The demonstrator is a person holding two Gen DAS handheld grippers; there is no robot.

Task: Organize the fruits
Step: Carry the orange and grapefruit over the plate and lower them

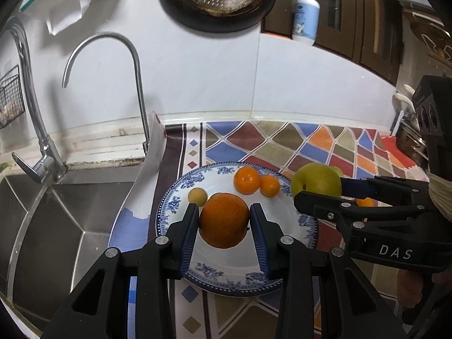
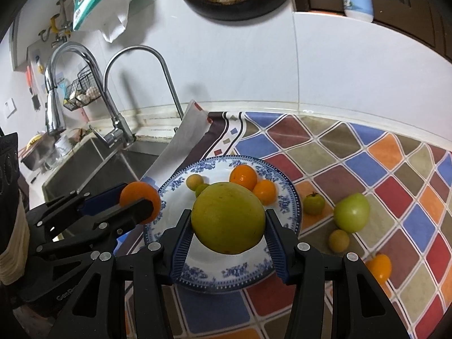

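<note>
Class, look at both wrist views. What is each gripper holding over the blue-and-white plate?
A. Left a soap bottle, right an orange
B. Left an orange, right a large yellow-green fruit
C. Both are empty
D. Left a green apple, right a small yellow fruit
B: the left gripper clamps an orange, and the right gripper clamps a large yellow-green fruit, both above the plate.

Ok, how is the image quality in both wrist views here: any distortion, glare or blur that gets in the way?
Left wrist view: strong fisheye bending of the tap and dark corner vignetting; orange in the left gripper is sharp. Right wrist view: same barrel distortion, the cloth pattern curves; mild sheen on the wall tiles; green fruit in the right gripper is crisp, with no motion blur.
</note>
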